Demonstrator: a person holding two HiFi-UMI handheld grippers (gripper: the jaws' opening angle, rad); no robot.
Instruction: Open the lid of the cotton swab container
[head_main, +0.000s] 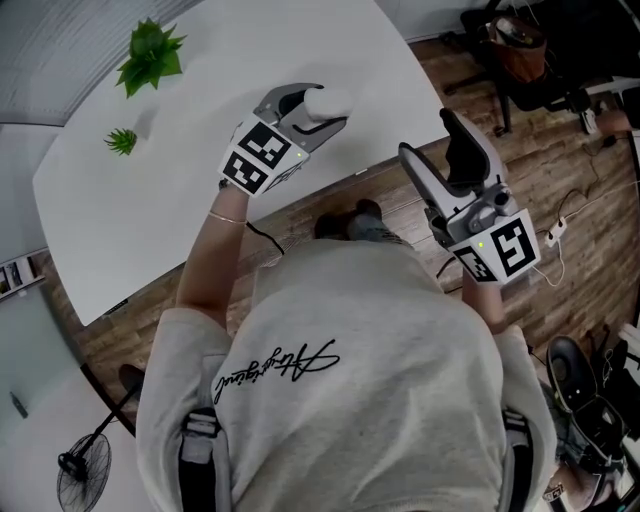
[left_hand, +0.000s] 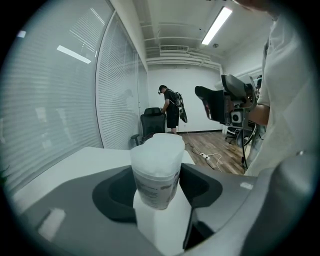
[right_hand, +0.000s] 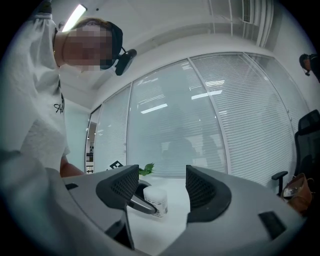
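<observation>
Left gripper (head_main: 315, 110) jaws pinch the cotton swab container (head_main: 328, 102) by its lower body. The container stands upright between the pads in the left gripper view (left_hand: 156, 186) and looks to be lifted clear of the white surface (head_main: 200, 200). Lid (left_hand: 159, 149) is on and not yet opened. Right gripper (head_main: 427, 133) jaws are spread with nothing between them. It sits to the right of the container and well apart from it, out past the surface's near edge over the wood floor (head_main: 560, 130). Its own view frames the container (right_hand: 156, 201) in the gap between the jaws.

Step in hand, judged: bring the right gripper to the lid.
- Keep the left pinch low on the body so the whole lid stays exposed.
- Keep the container upright so swabs don't spill.
- Come in from the right at lid height and catch the lid only, not the body.
- Hold the left gripper steady while the right one pulls or flips. The plastic looks smooth, so slip is likely.

Room: the air between the grippers is open. The surface edge runs just below and between them, so stay above it. Two small plants (head_main: 150, 55) are far left, well clear. The person's own torso is near, and a chair (head_main: 520, 45) and a floor cable (head_main: 560, 225) are off to the right.
</observation>
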